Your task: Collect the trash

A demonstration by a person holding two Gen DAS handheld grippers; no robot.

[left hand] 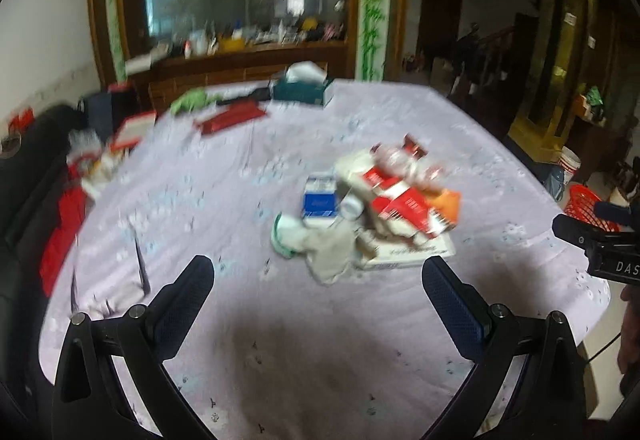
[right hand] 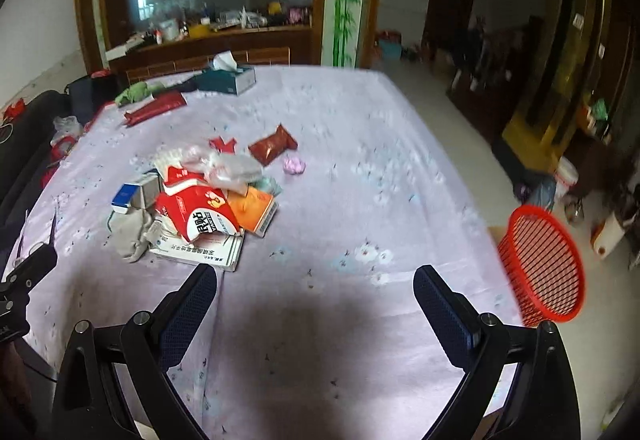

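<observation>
A heap of trash lies mid-table on the lilac cloth: red and white packets, an orange box, a blue and white carton, a crumpled grey tissue, a flat white box underneath. In the right wrist view the same heap sits left of centre, with a dark red packet and a pink wad beyond it. My left gripper hovers open just short of the heap, nothing between its fingers. My right gripper is open too, over bare cloth to the right of the heap. A red mesh basket stands off the table's right edge.
A teal tissue box, a long red pack and green cloth lie at the far end. Bags and red items crowd the left edge. A wooden cabinet with glass stands behind. The other gripper's body shows at right.
</observation>
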